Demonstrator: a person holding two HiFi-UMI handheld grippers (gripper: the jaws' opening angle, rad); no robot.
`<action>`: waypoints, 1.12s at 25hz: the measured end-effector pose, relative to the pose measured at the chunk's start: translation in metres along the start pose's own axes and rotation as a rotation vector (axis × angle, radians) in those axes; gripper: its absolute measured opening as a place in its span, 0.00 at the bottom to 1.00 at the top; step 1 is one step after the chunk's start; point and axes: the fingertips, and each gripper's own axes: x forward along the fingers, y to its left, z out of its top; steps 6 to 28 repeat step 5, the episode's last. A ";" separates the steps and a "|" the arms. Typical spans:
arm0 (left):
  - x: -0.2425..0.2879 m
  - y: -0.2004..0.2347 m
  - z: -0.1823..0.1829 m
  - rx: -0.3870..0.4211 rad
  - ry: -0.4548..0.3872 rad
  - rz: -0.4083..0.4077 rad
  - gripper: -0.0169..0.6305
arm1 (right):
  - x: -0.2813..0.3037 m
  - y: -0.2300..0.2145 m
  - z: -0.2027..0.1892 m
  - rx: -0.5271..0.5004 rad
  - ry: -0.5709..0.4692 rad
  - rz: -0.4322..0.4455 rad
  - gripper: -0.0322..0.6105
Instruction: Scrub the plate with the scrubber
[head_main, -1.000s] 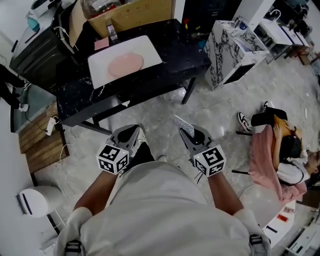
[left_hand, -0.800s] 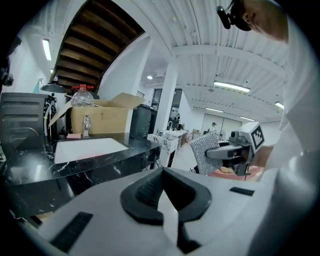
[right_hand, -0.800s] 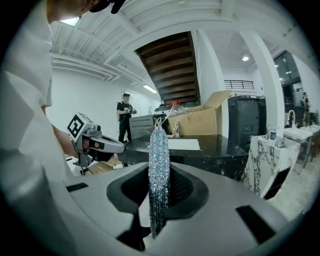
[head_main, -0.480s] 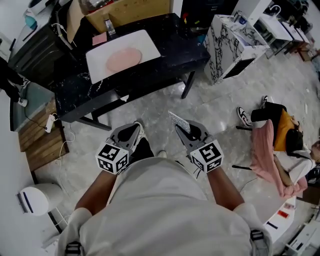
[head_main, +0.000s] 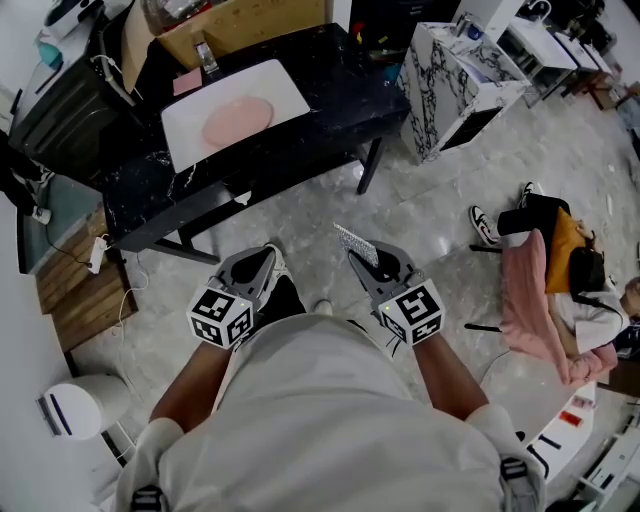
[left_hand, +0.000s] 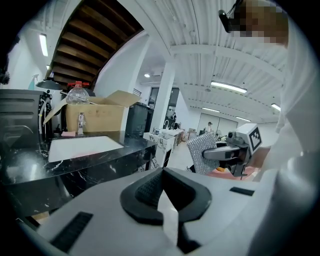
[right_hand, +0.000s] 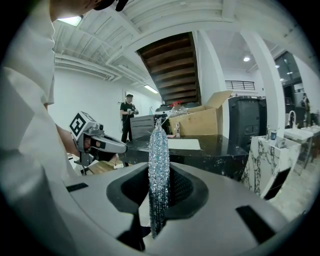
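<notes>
Right gripper (head_main: 375, 266) clamps the scrubber (head_main: 356, 244) (left gripper (head_main: 254, 266) closed, empty); the plate (head_main: 238, 120) lies ahead-left on the bench (head_main: 330, 90), well apart.

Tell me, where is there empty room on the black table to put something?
The black table is bare right of the white board, toward the marble cabinet, and in its front-left corner. Behind the board it's crowded: a cardboard box, a small bottle. The pink plate fills the board's middle.
</notes>
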 end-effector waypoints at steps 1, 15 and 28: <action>0.001 0.000 0.000 0.003 0.002 0.000 0.02 | 0.000 0.000 -0.001 0.002 0.000 0.001 0.17; 0.004 0.000 0.001 0.011 0.010 0.001 0.02 | 0.002 -0.001 -0.003 0.017 0.000 0.015 0.17; 0.004 0.000 0.001 0.011 0.010 0.001 0.02 | 0.002 -0.001 -0.003 0.017 0.000 0.015 0.17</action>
